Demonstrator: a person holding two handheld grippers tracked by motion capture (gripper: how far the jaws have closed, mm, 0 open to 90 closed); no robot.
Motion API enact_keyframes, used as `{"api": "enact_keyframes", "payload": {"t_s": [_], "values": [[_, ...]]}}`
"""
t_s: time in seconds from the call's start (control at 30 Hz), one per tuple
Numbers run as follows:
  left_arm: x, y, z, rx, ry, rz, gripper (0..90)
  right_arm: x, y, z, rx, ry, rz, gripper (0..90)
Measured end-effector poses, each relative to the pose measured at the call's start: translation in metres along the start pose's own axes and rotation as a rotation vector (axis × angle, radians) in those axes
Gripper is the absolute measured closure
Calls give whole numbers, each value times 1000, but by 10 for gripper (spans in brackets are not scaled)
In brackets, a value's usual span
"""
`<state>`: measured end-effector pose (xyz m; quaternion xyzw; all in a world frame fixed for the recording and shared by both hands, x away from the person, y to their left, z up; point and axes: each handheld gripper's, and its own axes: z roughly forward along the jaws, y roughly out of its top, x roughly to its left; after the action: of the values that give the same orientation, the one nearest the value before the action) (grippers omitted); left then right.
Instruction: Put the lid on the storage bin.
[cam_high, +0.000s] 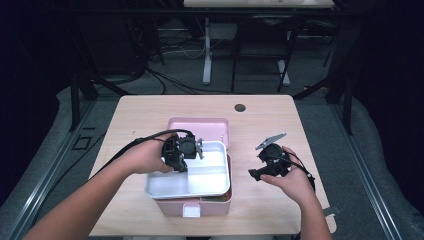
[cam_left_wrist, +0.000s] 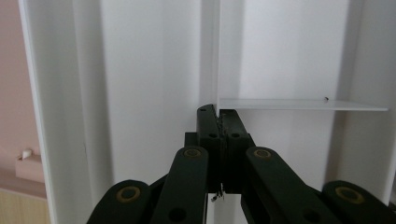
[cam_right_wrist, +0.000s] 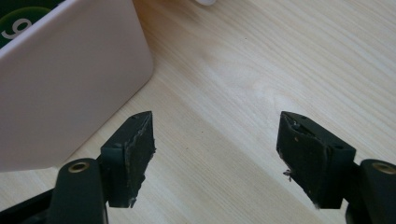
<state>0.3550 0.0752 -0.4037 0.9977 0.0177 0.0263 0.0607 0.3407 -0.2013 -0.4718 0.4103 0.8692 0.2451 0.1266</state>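
The left gripper (cam_left_wrist: 220, 122) shows closest, its black jaws pinched tight on the thin upright divider (cam_left_wrist: 217, 56) of a white tray (cam_high: 192, 175). That tray sits on top of the open pink box (cam_high: 197, 206), slightly askew, its near left corner overhanging; whether it is seated or partly lifted cannot be told. The box stands at the middle of the wooden table (cam_high: 265, 115), with its pink lid (cam_high: 200, 127) lying flat behind it.

The tray looks like thin moulded plastic: light, stiff enough to hold its shape, but smooth and likely slippery between the pads. The divider is a sensible handle, being near the middle, so the tray should hang fairly level; a grip on an outer wall would probably let it tip. Pinched by one narrow wall, it may swing or flex if moved briskly.

The right gripper (cam_right_wrist: 215, 149) hovers over bare table to the right of the box, jaws spread wide with nothing between them, the box corner just beside one jaw.
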Motion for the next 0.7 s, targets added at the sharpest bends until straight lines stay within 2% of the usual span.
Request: {"api": "enact_keyframes", "payload": {"t_s": [0.27, 0.4, 0.7], "values": [[-2, 5, 8, 8, -7, 34, 894, 0, 0, 1, 3, 3, 3, 275], [-3, 6, 9, -7, -18, 33, 894, -1, 0, 0, 4, -1, 2, 275], [-5, 11, 19, 7, -21, 43, 893, -1, -1, 1, 0, 1, 2, 276]]}}
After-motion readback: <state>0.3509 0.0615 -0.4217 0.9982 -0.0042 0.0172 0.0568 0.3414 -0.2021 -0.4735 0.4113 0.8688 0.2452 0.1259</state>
